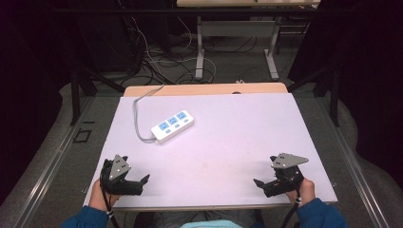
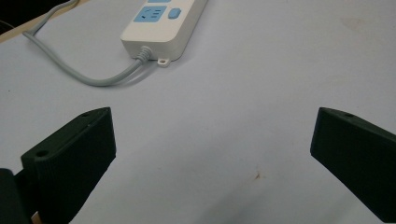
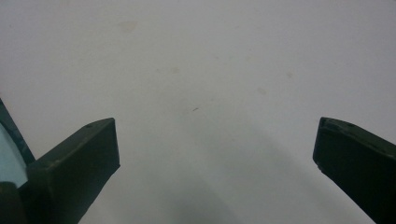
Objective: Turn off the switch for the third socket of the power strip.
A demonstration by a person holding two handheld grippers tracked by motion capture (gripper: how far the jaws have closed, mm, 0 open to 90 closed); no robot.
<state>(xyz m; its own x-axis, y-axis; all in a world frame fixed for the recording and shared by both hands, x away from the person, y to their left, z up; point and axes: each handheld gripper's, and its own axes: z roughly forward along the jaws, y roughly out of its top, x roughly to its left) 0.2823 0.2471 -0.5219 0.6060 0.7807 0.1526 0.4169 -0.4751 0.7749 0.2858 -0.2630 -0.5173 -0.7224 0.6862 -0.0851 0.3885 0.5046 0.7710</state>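
A white power strip with blue sockets lies on the pale table top, left of centre, its grey cord curling off to the back edge. My left gripper rests at the near left corner, jaws wide open over bare table. In the left gripper view the power strip lies ahead beyond the left gripper, and nothing is between the jaws. Over at the near right corner my right gripper is held low. The right gripper stands open above plain table surface.
The table's wooden back edge shows behind the pale sheet. Beyond it stand another desk's metal legs and tangled cables on the floor. Dark frame posts flank both sides of the table.
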